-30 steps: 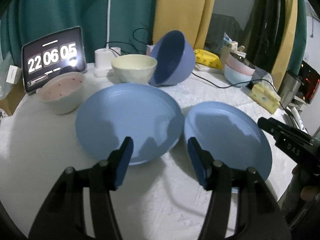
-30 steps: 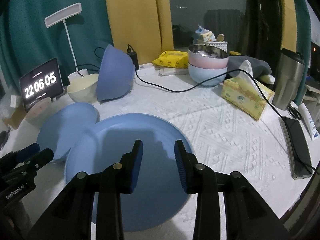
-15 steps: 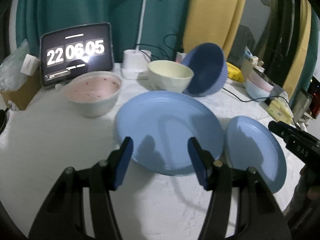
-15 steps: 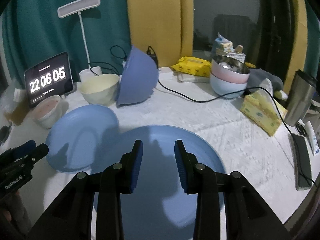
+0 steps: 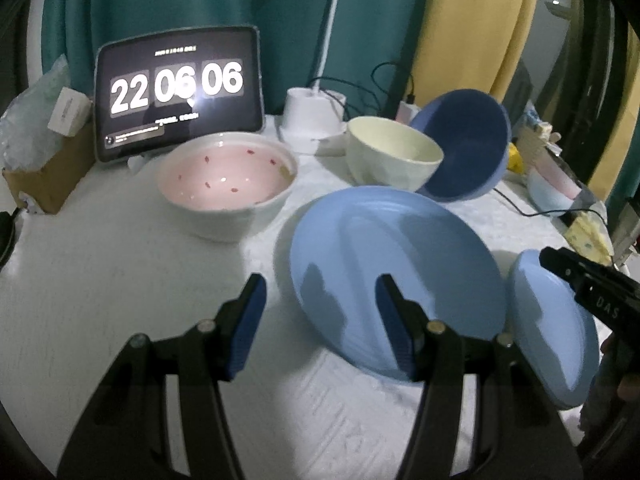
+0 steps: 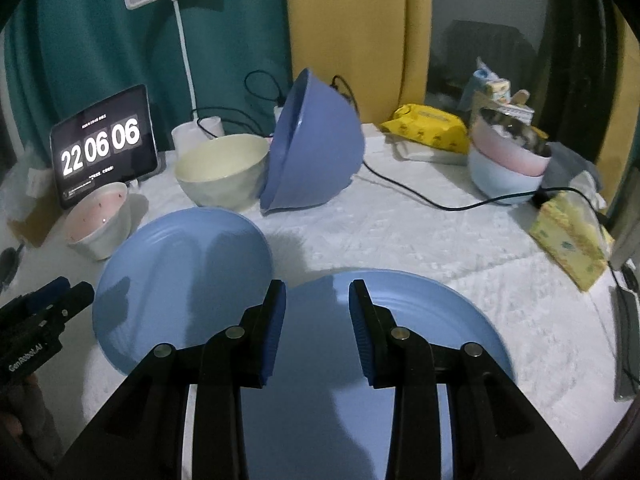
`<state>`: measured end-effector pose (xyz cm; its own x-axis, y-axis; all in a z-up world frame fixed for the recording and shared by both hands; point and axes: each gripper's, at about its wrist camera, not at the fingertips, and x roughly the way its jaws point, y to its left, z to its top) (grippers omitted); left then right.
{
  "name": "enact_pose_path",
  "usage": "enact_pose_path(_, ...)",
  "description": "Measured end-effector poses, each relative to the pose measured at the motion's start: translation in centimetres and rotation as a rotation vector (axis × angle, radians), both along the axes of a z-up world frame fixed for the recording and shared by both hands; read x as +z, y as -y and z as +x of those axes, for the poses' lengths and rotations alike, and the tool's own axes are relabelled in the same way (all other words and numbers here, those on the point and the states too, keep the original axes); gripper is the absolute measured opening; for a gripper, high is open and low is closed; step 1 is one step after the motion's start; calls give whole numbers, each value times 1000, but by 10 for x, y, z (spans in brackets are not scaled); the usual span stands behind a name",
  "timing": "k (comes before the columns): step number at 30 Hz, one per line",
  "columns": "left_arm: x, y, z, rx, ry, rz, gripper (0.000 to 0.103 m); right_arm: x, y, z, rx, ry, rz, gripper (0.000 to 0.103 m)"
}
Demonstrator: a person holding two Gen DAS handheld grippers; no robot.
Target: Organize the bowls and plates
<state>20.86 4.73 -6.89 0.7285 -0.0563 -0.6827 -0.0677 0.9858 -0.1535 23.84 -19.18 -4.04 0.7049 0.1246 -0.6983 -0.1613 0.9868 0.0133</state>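
Two light blue plates lie side by side on the white tablecloth. My left gripper [image 5: 320, 300] is open and empty, hovering over the left edge of the larger-looking plate [image 5: 392, 264]. The other plate [image 5: 552, 332] lies to its right, under my right gripper [image 5: 560, 264]. In the right wrist view my right gripper [image 6: 318, 296] stands open with a narrow gap, holding nothing, above the near plate [image 6: 420, 320]; the left plate [image 6: 184, 272] and left gripper [image 6: 74, 288] show beside it. Behind are a pink-lined bowl [image 5: 226, 184], a cream bowl [image 5: 394, 156] and a dark blue bowl [image 5: 464, 148] tipped against it.
A tablet clock [image 5: 180, 92] and lamp base [image 5: 312, 120] stand at the back. A stack of bowls [image 6: 508, 160], a black cable [image 6: 420, 196], a yellow tissue pack [image 6: 572, 236] and a phone [image 6: 624, 340] occupy the right side. A cardboard box [image 5: 44, 172] sits far left.
Both grippers have shifted left over the table: the left one from the gap between the plates to the left plate's left edge. Their openings look unchanged. The clock ticked one second.
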Motion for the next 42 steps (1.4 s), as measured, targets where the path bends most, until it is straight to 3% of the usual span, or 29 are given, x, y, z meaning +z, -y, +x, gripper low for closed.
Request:
enact_pose_path(18,-38,-4,42,-24,-135,1,59,-34,-42,63,80,-149,20,44)
enact_pose_path(27,-39,3,43,-36,-131,31,58,-45,-52,69,122,-181,-29,44)
enact_pose_path(31,-39,5,42,-66,-122,19,57,-47,-59,65,151,-179,-54,25)
enact_pose_path(42,-28,-1,18,-18,-87,6,56,-29,-59,36,169,-125,-29,21)
